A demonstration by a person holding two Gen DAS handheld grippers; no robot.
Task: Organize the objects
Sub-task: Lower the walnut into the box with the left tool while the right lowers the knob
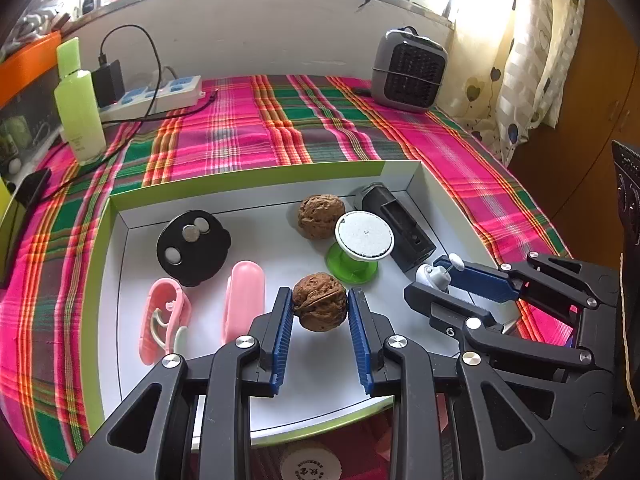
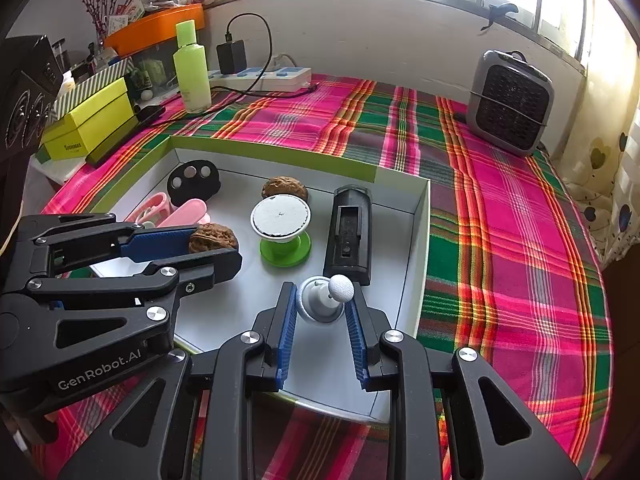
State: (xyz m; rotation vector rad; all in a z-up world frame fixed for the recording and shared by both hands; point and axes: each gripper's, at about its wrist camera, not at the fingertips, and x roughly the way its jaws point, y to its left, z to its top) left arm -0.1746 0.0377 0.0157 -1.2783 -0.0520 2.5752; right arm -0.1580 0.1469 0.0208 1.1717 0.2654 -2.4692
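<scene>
A white tray with a green rim lies on the plaid cloth. My left gripper is shut on a brown walnut just above the tray's near floor; from the right wrist it shows at the left. My right gripper is shut on a small grey gadget with a white ball tip by the tray's right wall. A second walnut, a green-and-white spool, a black oblong device, a black disc with silver buttons, a pink case and a pink clip lie in the tray.
A green bottle and a white power strip with charger and cable stand at the back left. A grey fan heater sits back right. A yellow-green box lies left of the tray. A curtain hangs on the right.
</scene>
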